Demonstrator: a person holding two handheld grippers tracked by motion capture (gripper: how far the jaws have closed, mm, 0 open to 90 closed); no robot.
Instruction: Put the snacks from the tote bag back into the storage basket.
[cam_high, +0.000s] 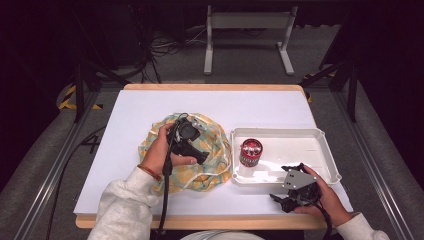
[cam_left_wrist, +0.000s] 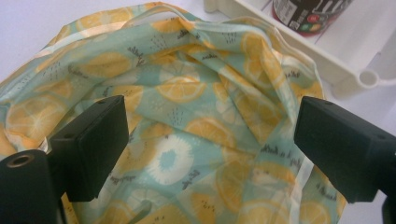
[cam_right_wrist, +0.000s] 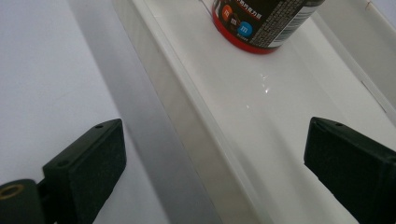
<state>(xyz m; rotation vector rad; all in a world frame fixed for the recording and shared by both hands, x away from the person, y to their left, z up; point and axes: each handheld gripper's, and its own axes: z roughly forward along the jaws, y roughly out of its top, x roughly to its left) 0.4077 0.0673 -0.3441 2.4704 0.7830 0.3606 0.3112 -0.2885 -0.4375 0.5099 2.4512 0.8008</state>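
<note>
A drawstring cloth bag (cam_high: 210, 150) printed with lemon slices on pale green lies crumpled at the middle of the white table. My left gripper (cam_high: 195, 145) hovers over it. In the left gripper view its gripper (cam_left_wrist: 215, 149) stands open, the bag's folds (cam_left_wrist: 196, 107) spread below and nothing pressed between the pads. A red and black candy can (cam_high: 251, 151) stands upright at the left end of a white tray (cam_high: 300, 135). My right gripper (cam_high: 294, 170) rests at the tray's near edge. Its gripper (cam_right_wrist: 210, 168) stands open astride the tray's rim (cam_right_wrist: 187, 121), with the can (cam_right_wrist: 261, 23) ahead.
The tray's corner (cam_left_wrist: 336, 70) and the can (cam_left_wrist: 310, 14) lie just beyond the bag in the left gripper view. Bare white tabletop (cam_high: 150, 105) stretches behind and to the left of the bag. The table's wooden front edge (cam_high: 210, 221) runs close under both forearms.
</note>
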